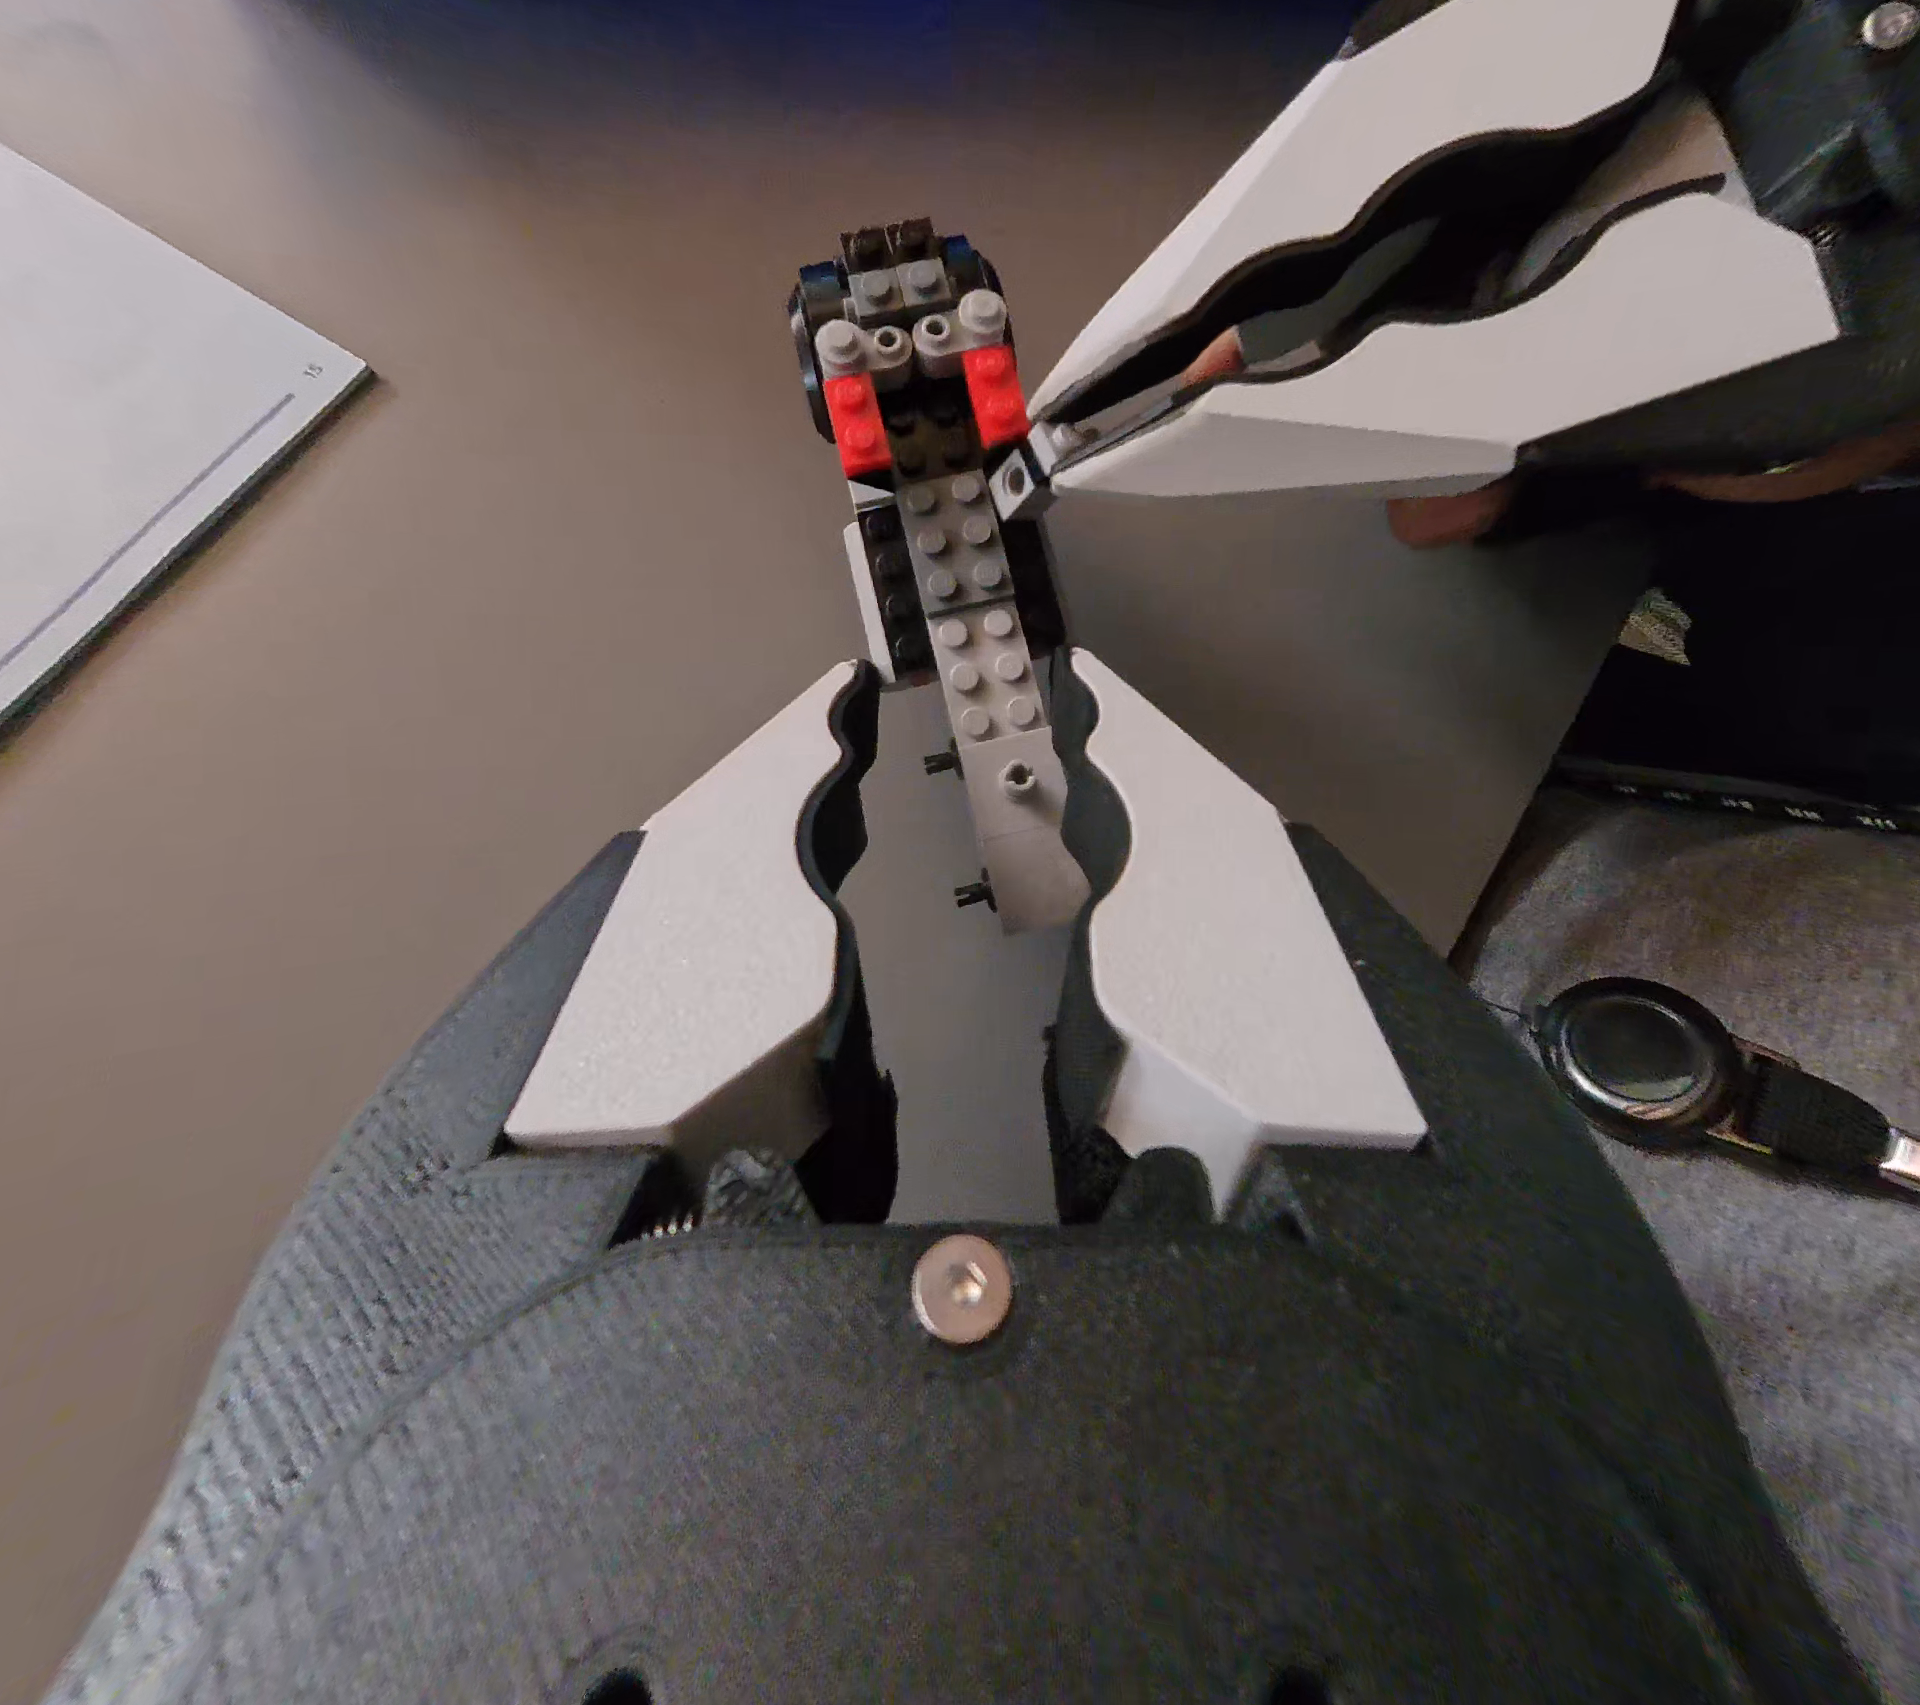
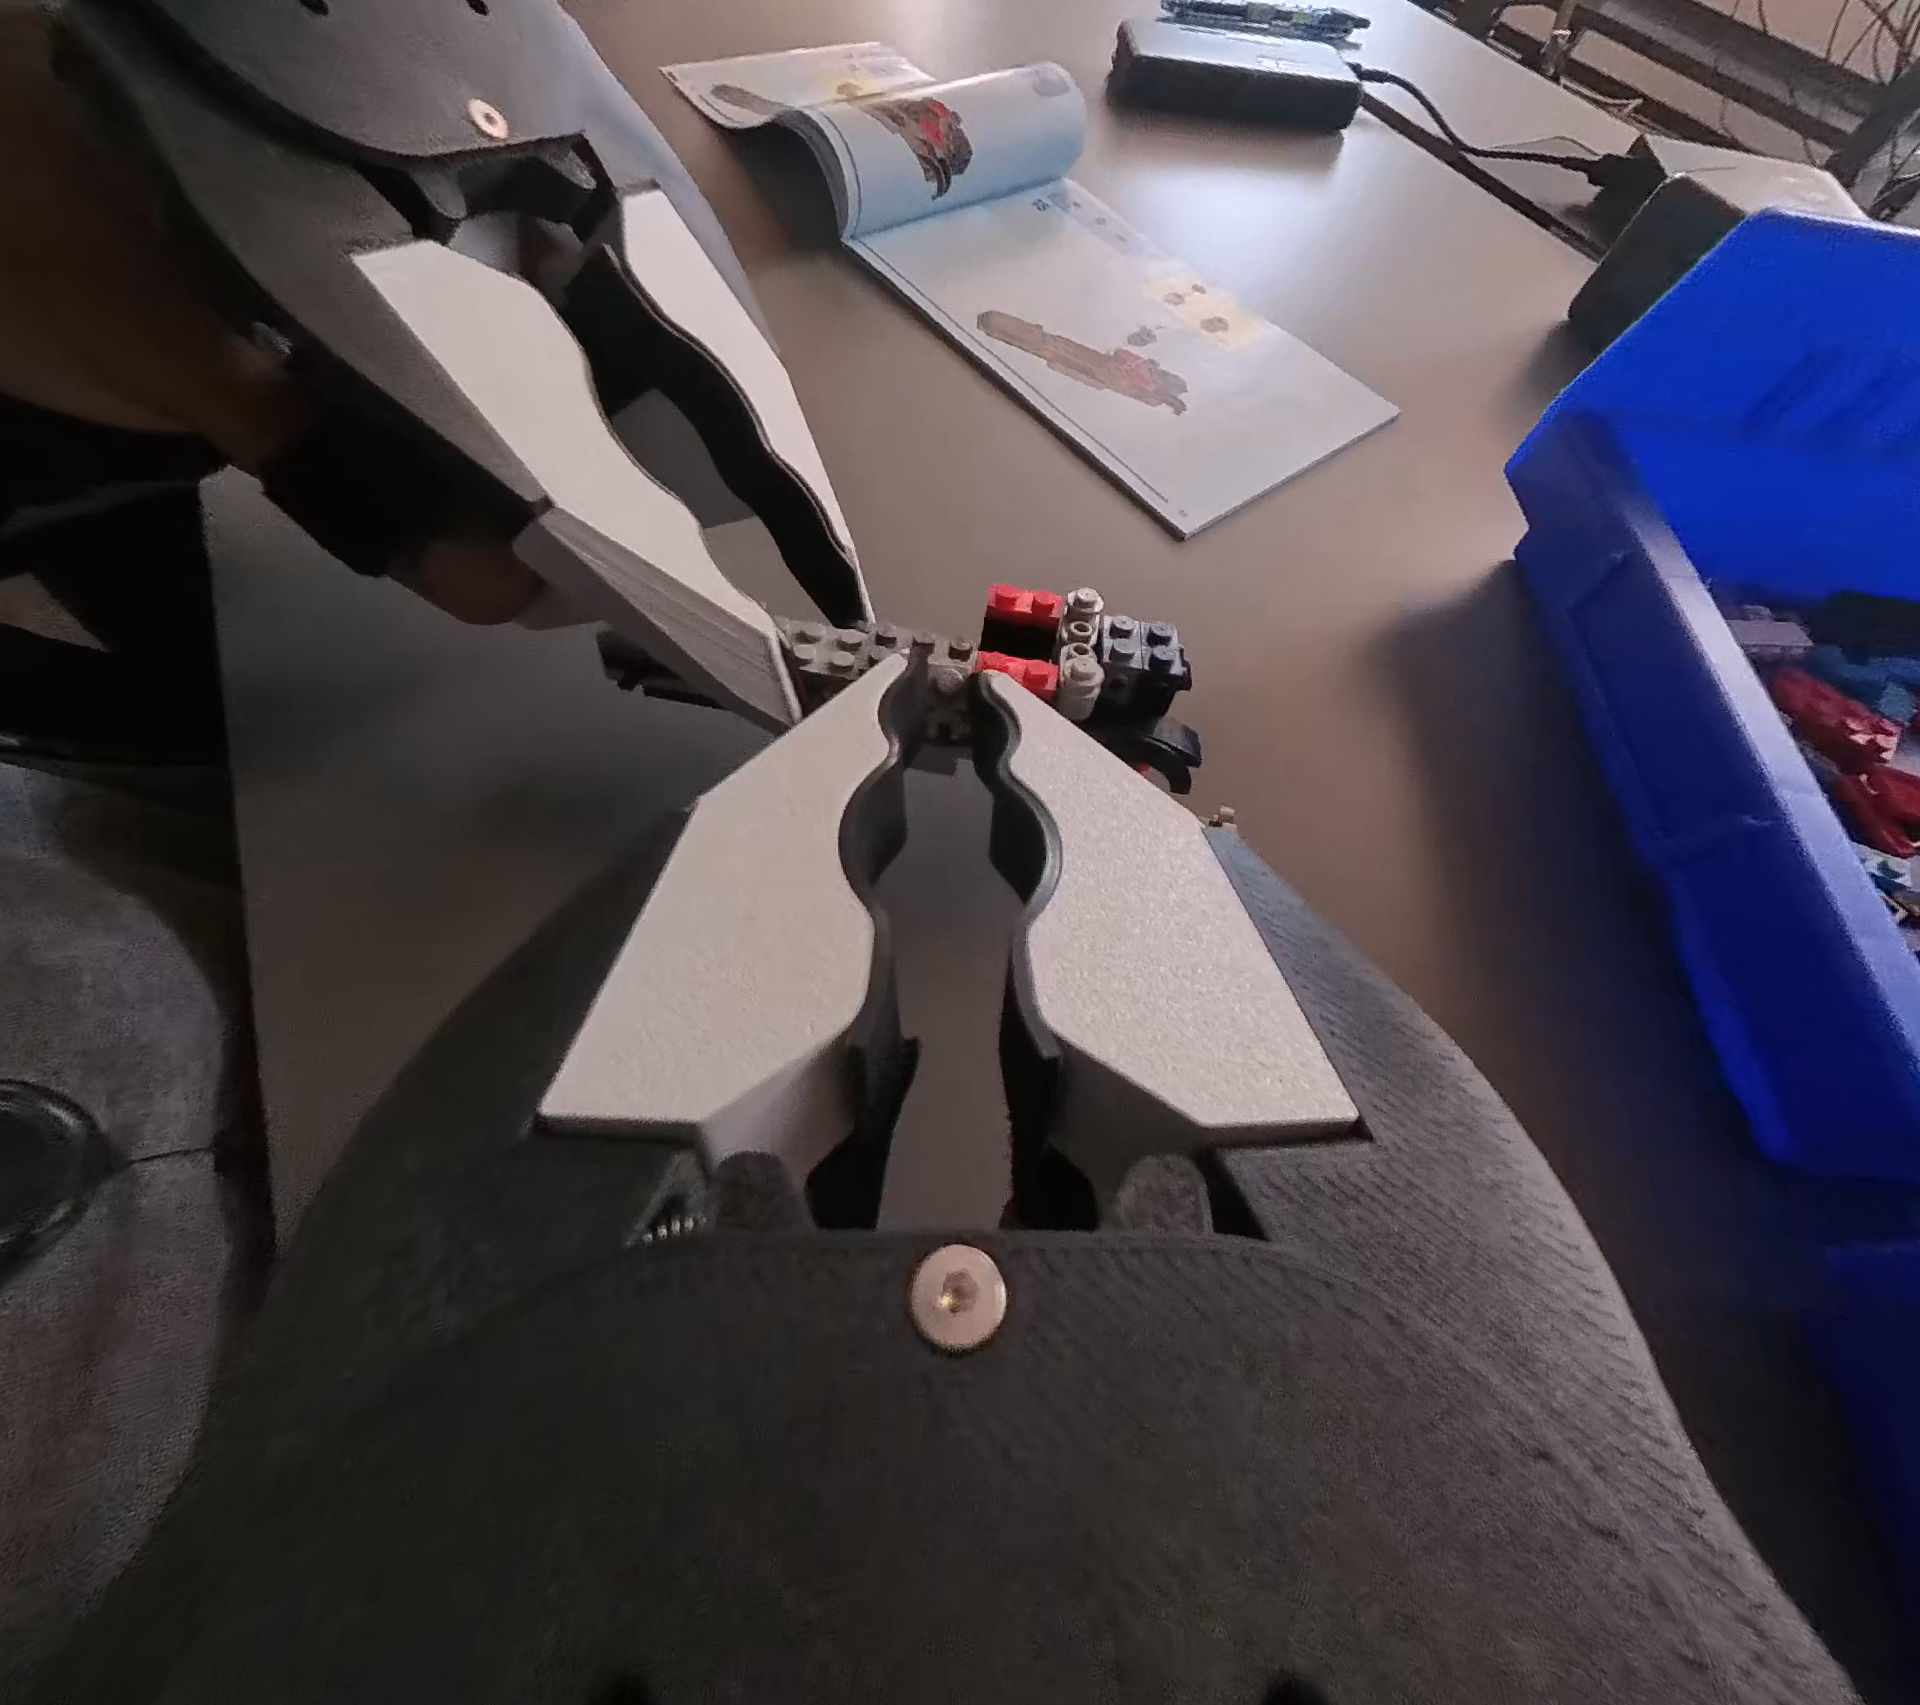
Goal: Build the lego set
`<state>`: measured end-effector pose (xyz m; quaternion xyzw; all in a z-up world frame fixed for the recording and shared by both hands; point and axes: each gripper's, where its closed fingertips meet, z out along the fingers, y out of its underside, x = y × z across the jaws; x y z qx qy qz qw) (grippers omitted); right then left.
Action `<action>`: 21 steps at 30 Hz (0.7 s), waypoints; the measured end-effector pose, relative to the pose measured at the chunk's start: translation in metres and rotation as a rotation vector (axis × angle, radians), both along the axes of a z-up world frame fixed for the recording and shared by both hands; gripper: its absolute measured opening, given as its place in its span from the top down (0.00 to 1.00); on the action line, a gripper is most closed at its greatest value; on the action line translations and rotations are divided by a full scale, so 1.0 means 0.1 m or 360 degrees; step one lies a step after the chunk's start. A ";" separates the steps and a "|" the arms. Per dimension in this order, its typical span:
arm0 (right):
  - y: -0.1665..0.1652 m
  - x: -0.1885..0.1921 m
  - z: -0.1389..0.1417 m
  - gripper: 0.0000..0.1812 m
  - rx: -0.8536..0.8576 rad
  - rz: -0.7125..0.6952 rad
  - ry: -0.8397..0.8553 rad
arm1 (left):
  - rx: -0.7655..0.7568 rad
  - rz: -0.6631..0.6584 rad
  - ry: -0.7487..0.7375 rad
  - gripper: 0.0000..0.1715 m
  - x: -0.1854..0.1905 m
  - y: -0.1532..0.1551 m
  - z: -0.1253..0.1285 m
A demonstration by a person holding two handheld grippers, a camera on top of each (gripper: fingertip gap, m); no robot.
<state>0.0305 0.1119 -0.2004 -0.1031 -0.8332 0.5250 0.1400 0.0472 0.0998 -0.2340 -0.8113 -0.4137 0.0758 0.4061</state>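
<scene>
A: Where was the lego model [image 1: 940, 512]?

B: Held off the table [image 1: 468, 221], pointing away from the left gripper [image 1: 961, 679]. Its grey tail sat betw. the fingers, jaws closed in on it, narrow gap only.

A: And the right gripper [image 1: 1049, 424]?

B: Came in from the right, jaws nearly together, pinching a small grey piece [image 1: 1018, 483] at the tips. That piece touched the model's side just below a red brick [image 1: 995, 398].

A: Right wrist cam?

B: Same: right gripper [image 2: 935, 684] tips clamped on the small piece, model [image 2: 1081, 653] just beyond, left gripper [image 2: 821, 658] on its other end.

A: Anything else nearby?

B: Blue bin [image 2: 1683, 647] w/ loose bricks at right, open instruction booklet [image 2: 1039, 273] farther back, black box [image 2: 1236, 71] w/ cable behind it.
</scene>
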 end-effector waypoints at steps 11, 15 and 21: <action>-0.07 -0.04 -0.01 0.95 0.0130 -0.0059 0.0168 | 0.0082 0.0025 -0.0029 0.81 -0.01 -0.04 -0.02; -0.10 -0.05 -0.02 0.95 0.0136 -0.0086 0.0209 | 0.0099 0.0032 -0.0034 0.81 -0.01 -0.05 -0.02; -0.11 -0.07 -0.01 0.94 0.0152 -0.0143 0.0332 | 0.0115 0.0038 -0.0037 0.80 -0.02 -0.05 -0.02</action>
